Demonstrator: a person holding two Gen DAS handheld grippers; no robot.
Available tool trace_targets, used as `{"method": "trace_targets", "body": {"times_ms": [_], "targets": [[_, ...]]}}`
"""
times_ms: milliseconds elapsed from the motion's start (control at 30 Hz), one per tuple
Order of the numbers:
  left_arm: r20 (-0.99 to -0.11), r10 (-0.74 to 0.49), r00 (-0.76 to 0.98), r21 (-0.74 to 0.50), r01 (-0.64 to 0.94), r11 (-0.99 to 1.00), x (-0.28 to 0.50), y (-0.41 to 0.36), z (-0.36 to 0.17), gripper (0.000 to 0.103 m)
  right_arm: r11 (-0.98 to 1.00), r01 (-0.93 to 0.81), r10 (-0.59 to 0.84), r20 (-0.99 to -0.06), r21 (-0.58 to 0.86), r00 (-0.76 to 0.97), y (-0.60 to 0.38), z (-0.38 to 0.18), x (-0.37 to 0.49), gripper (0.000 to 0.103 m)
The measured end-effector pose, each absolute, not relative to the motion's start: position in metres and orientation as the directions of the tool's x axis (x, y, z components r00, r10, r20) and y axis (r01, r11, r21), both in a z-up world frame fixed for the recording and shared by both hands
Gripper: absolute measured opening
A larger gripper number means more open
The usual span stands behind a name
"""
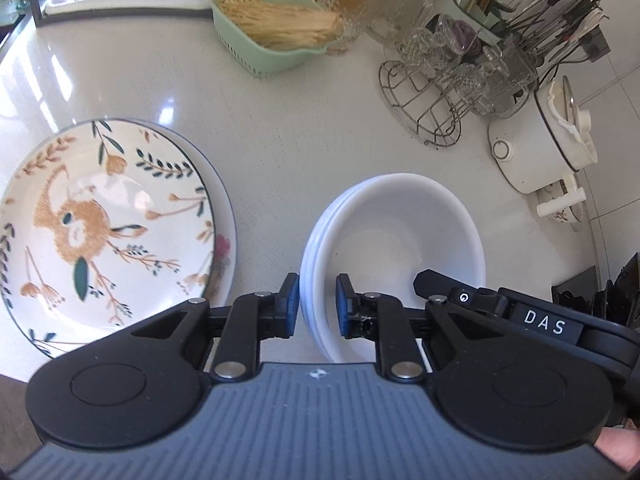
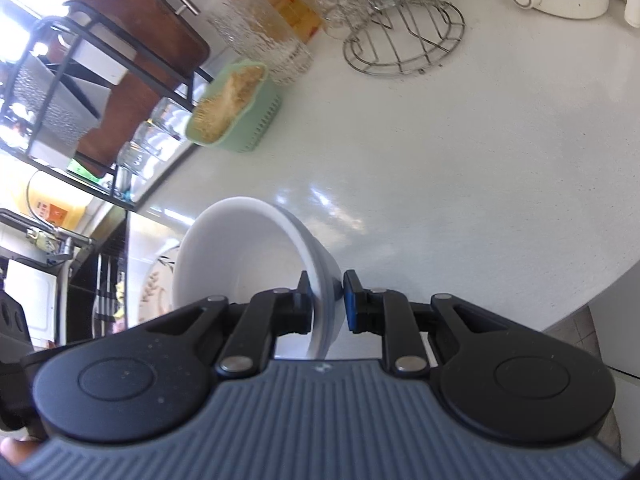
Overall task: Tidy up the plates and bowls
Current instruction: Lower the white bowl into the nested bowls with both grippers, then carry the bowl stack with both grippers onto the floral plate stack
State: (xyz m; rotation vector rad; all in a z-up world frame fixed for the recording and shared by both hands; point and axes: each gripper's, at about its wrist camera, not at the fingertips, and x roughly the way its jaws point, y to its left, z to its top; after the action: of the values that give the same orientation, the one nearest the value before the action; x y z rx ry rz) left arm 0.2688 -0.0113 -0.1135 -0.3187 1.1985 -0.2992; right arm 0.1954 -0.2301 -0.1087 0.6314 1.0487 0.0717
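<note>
We have the white bowls [image 1: 394,256] nested just ahead of our left gripper [image 1: 317,304], whose spread fingers straddle the near rim, likely to steady the stack. The floral plates [image 1: 108,232] lie stacked to its left. Our right gripper [image 2: 326,300], rolled sideways, pinches the wall of a white bowl [image 2: 256,256] (rim tipped leftward), probably bound for that stack.

Glossy white countertop [image 1: 280,128] is reflecting daylight; white tiled wall [image 1: 624,40] is running behind it, black metal shelf rack [image 2: 80,80] standing at its far edge.
</note>
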Motion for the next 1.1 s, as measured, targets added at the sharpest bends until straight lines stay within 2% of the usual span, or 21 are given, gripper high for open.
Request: {"method": "trace_targets", "body": {"times_ms": [367,767,1100], "targets": [[-0.836,-0.39,0.387,-0.394,0.074,0.916,0.268,0.038,-0.077,0.022,0.821,0.19,0.358,-0.745,0.538,0.563,-0.186,-0.081,0.193,0.02],[-0.818,-0.356,0.452,-0.372,0.057,0.927,0.263,0.099,-0.068,0.022,0.82,0.135,0.388,-0.714,0.556,0.583,-0.128,-0.074,0.199,0.02],[-0.828,-0.364,0.428,-0.413,-0.024,0.911,0.267,0.147,-0.106,0.022,0.841,0.106,0.405,-0.746,0.531,0.528,-0.088,-0.101,0.21,0.02]]}}
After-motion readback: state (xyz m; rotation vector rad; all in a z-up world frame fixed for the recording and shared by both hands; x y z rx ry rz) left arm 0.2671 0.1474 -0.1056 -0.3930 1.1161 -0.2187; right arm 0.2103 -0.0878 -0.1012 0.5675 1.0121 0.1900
